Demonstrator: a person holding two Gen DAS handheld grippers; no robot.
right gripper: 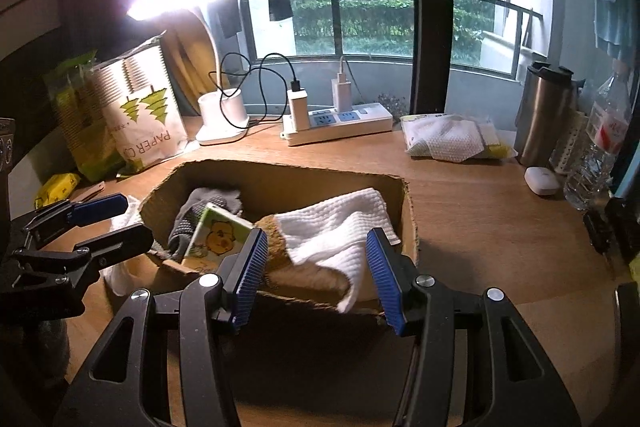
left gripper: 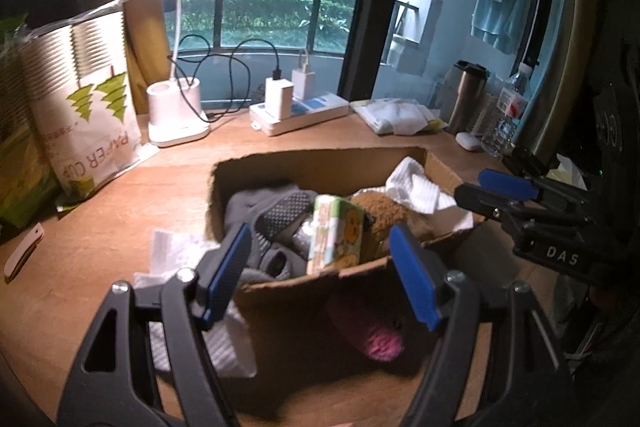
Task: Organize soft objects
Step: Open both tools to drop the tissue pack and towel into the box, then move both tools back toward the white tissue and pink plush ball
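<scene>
A cardboard box sits on the wooden desk. It holds a grey glove, a green tissue pack, a brown plush and a white towel. My left gripper is open and empty above the box's near wall. My right gripper is open and empty over the towel at the box's near edge. A pink knitted item lies outside the box in front. White cloth lies left of the box.
A lit desk lamp, a paper cup bag and a power strip stand at the back. A wipes pack, steel flask, water bottle and white case are at the right.
</scene>
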